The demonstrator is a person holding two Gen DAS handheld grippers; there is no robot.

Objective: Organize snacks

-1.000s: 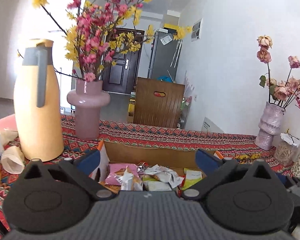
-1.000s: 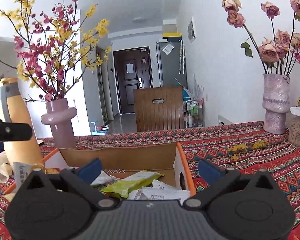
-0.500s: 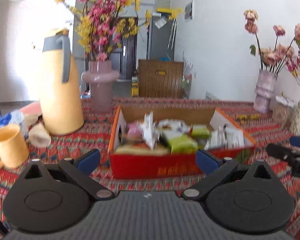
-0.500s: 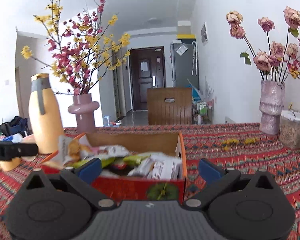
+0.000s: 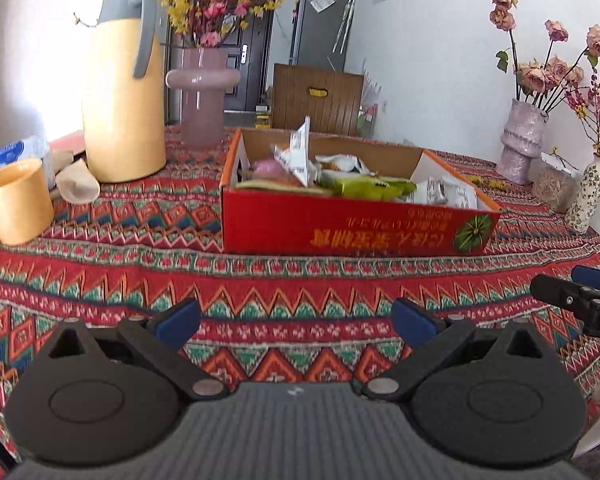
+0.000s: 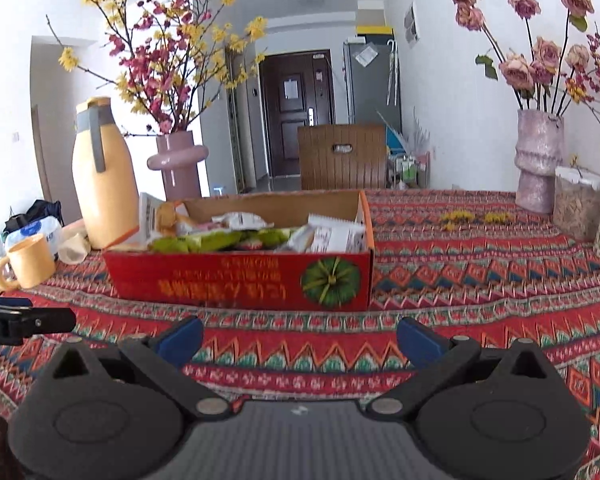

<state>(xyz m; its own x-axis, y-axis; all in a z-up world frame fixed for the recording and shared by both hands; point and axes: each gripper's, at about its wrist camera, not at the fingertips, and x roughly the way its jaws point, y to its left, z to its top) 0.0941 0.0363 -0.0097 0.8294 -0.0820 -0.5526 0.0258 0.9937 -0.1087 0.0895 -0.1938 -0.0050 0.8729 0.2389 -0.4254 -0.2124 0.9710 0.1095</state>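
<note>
Snack box [image 5: 356, 224], red cardboard, open-topped: stands toward the middle of the patterned surface [image 5: 260, 292], holding loose snack packets [image 5: 364, 186] in a jumble, which suggests the gathering is largely done. Left gripper [image 5: 296, 316] and right gripper [image 6: 300, 334]: both near the front edge, well apart from the box, fingers spread wide and holding nothing. Yellow flask [image 5: 122, 84], mug [image 5: 18, 200] and pink vase [image 5: 202, 96]: toward the left edge, clear of the box.

Bench under a patterned cloth [image 5: 300, 280]. Far left: yellow jug [image 5: 122, 92], yellow mug [image 5: 18, 202], pink vase [image 5: 202, 96] of blossom branches. Far right: mauve vase [image 6: 538, 160] of dried roses, lidded jar [image 6: 576, 208]. Beyond: wooden chair [image 6: 342, 158], dark door [image 6: 296, 108].
</note>
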